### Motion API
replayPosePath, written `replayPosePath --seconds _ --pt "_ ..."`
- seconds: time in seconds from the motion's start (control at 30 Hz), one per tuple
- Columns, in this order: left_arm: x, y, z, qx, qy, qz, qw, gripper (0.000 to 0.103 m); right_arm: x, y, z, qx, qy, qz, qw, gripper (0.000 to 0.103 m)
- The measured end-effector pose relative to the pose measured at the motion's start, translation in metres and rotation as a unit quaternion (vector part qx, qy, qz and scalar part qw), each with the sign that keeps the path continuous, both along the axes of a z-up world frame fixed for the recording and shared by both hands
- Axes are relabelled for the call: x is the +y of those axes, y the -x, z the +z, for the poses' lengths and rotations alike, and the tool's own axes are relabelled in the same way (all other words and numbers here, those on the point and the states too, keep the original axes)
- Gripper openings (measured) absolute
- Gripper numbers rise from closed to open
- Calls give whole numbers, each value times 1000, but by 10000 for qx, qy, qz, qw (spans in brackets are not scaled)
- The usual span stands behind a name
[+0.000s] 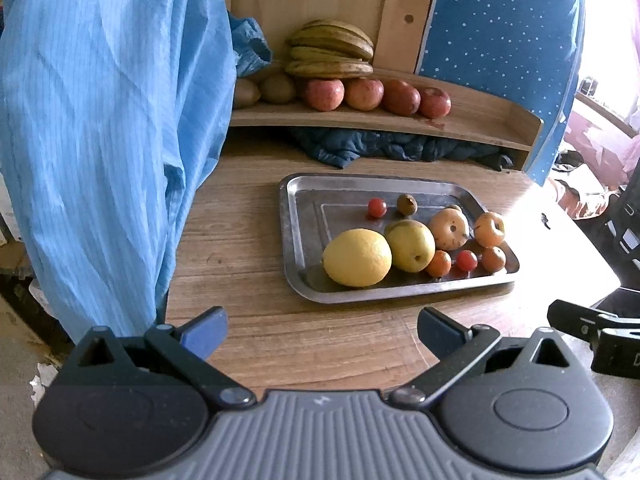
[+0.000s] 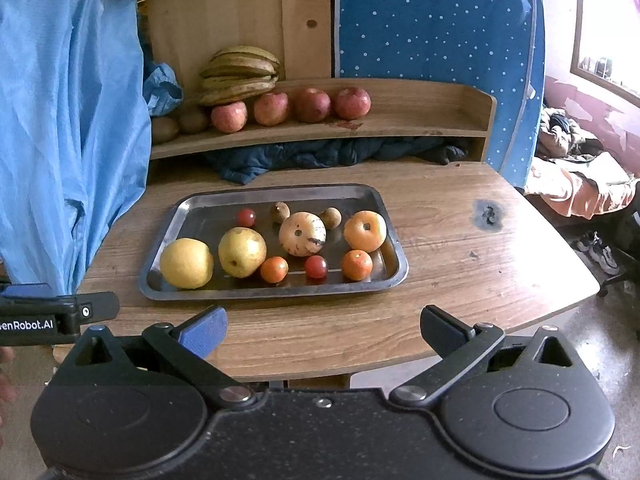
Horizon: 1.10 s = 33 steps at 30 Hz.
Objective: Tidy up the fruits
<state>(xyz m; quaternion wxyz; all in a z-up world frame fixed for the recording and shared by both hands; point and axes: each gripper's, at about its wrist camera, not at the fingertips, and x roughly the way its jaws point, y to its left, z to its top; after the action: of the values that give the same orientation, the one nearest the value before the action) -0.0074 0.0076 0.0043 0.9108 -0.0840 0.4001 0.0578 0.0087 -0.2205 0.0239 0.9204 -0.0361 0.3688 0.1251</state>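
**Both tools spread, fruit waiting on tray and shelf**

Your left tool (image 1: pixel 322 330) and right tool (image 2: pixel 323 330) both hover over the near edge of the desk (image 2: pixel 460 280), fingers wide apart and holding nothing. On the side of your left tool, seen from the right wrist, you can read "enRobot.AI" (image 2: pixel 26 325); the start of the word is cut off.

The metal tray (image 2: pixel 176 216) sits mid-desk and carries ten fruits: one lemon (image 2: pixel 186 263), one yellow-green pear (image 2: pixel 242 252), two pale orange round fruits (image 2: pixel 302 233), two small oranges (image 2: pixel 274 269), two red cherry tomatoes (image 2: pixel 316 267) and two small brown fruits (image 2: pixel 279 212).

On the wooden shelf (image 2: pixel 420 120) behind it you have four red apples (image 2: pixel 272 109) in a row, one bunch of bananas (image 2: pixel 240 74) and two brown kiwis (image 2: pixel 193 120) at the left end. A blue garment (image 2: pixel 60 120) hangs on the left.
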Motion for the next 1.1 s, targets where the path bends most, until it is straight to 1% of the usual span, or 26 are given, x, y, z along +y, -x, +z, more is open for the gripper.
replayPosePath --seconds 0.13,1.1 --pt "1 -1 -1 11 58 52 10000 103 -1 0 1 -7 -6 -7 10000 102" --pt "-2 -3 -2 73 12 41 10000 103 -5 -4 -1 45 -57 -17 10000 102"
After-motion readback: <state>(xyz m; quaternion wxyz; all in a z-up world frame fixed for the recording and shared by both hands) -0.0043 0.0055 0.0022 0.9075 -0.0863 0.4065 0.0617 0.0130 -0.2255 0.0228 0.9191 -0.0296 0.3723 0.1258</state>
